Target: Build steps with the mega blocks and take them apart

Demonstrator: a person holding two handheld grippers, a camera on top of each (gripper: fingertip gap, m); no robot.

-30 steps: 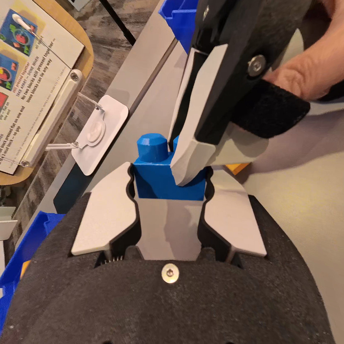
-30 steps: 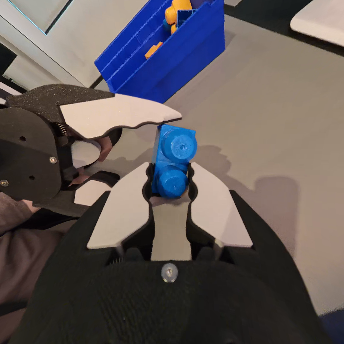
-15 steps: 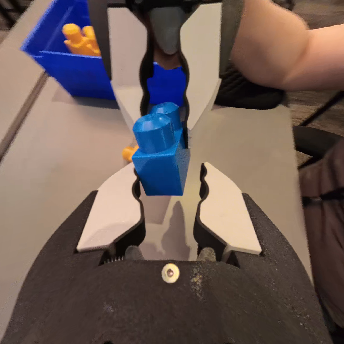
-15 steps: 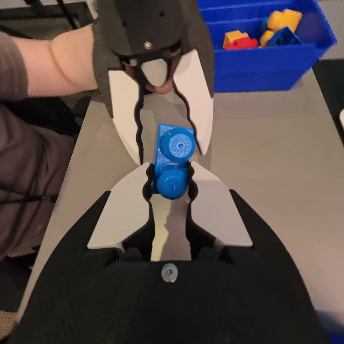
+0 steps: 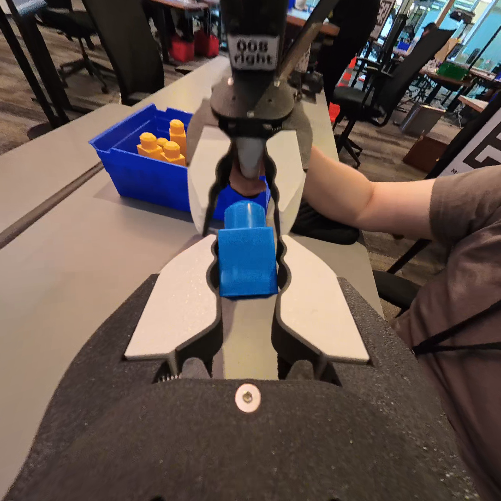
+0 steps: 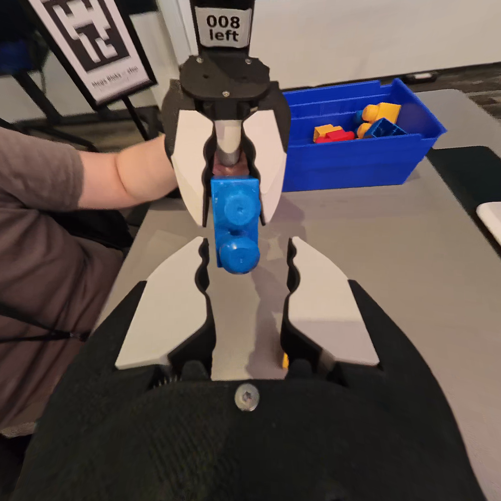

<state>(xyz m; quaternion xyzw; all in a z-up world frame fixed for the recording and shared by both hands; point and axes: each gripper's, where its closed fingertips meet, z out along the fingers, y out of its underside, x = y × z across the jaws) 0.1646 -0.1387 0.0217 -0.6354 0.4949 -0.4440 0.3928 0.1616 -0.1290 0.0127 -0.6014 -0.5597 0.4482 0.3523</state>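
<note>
A blue two-stud mega block is held in the air above the grey table, between the two grippers, which face each other. My left gripper is shut on the block's body. The block's studs point toward the right gripper's camera. My right gripper is open, its fingers standing either side of the block's near end with a gap on the right. In the left wrist view the right gripper flanks the stud. In the right wrist view the left gripper clamps the block's far half.
A blue bin with orange blocks stands behind the right gripper. Another blue bin holds yellow, red and blue blocks. A small yellow block lies on the table under the right gripper. A person's forearm and a sign stand are nearby. My two grippers' fingertips are within a few centimetres of each other.
The right gripper, which was shut on the blue block, has opened. The left gripper has closed on the block. Both grippers have risen and swung to face each other.
</note>
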